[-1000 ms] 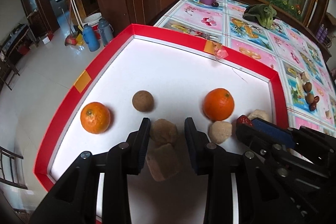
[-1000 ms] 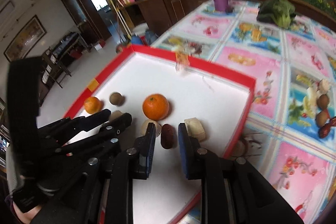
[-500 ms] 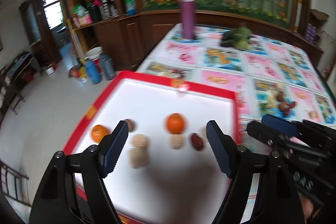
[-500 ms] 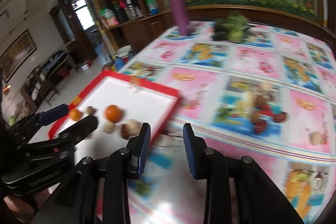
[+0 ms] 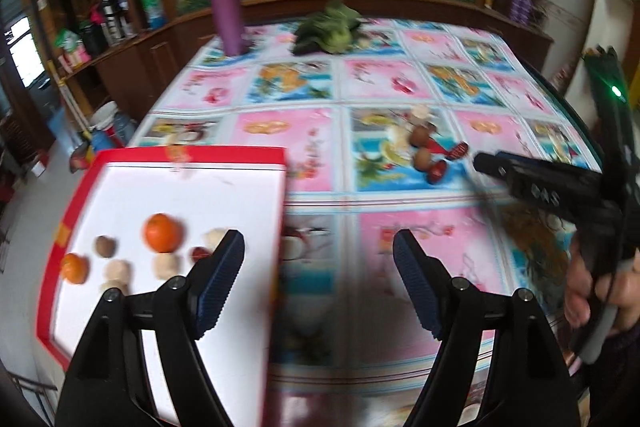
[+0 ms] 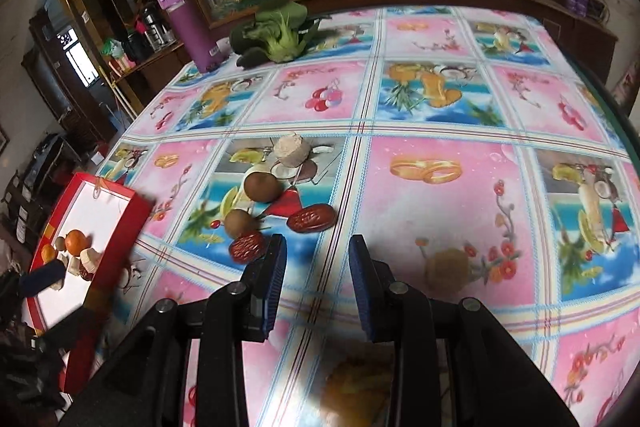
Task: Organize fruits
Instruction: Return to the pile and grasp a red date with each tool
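Red-rimmed, the white tray (image 5: 80, 187) at the table's (image 6: 440, 115) left edge already carries part of the job — two oranges (image 5: 162, 233), a brown fruit and several pale pieces with a red date. A cluster still waits on the patterned cloth: two brown fruits (image 6: 262, 186), two red dates (image 6: 312, 218) and a pale chunk (image 6: 291, 150). Both tongs are empty — the left tongs (image 5: 318, 281) gape wide over the cloth beside the tray, the right tongs (image 6: 316, 277) stand narrowly parted just short of the dates, so I judge the sorting roughly half done.

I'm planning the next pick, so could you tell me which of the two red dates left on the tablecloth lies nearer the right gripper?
The smaller, rounder red date, just left of the right gripper. The longer date lies farther off, beside the brown fruits.
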Tool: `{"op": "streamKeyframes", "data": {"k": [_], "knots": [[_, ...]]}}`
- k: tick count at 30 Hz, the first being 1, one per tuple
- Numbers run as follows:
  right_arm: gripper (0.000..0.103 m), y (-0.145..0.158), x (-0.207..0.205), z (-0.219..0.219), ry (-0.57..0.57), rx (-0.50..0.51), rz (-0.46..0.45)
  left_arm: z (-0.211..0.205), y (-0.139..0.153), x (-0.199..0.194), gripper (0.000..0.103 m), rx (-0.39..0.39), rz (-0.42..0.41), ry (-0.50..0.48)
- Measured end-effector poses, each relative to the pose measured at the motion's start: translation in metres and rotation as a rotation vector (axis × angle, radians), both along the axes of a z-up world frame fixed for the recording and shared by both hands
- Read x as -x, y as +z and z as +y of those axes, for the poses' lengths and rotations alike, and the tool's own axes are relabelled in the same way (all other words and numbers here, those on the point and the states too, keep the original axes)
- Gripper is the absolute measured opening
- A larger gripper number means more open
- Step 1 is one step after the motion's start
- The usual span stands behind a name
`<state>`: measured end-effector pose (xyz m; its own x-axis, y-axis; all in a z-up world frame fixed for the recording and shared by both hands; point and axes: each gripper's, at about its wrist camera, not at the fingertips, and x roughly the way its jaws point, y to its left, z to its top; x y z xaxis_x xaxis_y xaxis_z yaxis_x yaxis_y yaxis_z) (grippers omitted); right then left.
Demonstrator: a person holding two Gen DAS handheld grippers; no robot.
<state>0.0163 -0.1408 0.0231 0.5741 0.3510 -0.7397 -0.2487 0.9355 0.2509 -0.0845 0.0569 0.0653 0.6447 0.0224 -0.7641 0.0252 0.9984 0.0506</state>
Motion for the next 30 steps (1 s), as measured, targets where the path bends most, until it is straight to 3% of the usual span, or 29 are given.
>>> {"op": "streamKeyframes", "data": {"k": [8, 12, 13, 15, 18, 21, 23, 26, 30], "knots": [[0.032, -0.011, -0.024, 0.017, 0.003, 0.043, 0.035, -0.021, -0.008, -0.012, 0.077, 0.017, 0.050, -0.048], [0.030, -0.013, -0.023, 0.015, 0.021, 0.040, 0.009, -0.028, -0.009, -0.016, 0.077, 0.019, 0.057, -0.068], [0.029, -0.013, -0.023, 0.015, 0.028, 0.048, 0.004, -0.030, -0.010, -0.017, 0.077, 0.025, 0.059, -0.074], [0.013, -0.013, -0.023, 0.013, 0.038, 0.040, 0.015, -0.034, -0.012, -0.021, 0.077, 0.037, 0.055, -0.082], [0.009, -0.010, -0.025, 0.002, 0.027, 0.007, 0.033, -0.044, -0.018, -0.032, 0.077, 0.045, 0.063, -0.103], [0.009, -0.004, -0.025, -0.013, 0.008, -0.044, 0.032, -0.054, -0.027, -0.044, 0.067, 0.072, 0.092, -0.118], [0.009, 0.002, -0.024, -0.023, -0.010, -0.075, 0.020, -0.059, -0.031, -0.055, 0.056, 0.098, 0.108, -0.117], [0.009, 0.008, -0.026, -0.036, -0.018, -0.110, 0.016, -0.066, -0.035, -0.067, 0.050, 0.127, 0.117, -0.107], [0.012, 0.001, -0.035, -0.048, -0.025, -0.203, 0.093, -0.079, -0.040, -0.077, 0.049, 0.149, 0.133, -0.128]]}}
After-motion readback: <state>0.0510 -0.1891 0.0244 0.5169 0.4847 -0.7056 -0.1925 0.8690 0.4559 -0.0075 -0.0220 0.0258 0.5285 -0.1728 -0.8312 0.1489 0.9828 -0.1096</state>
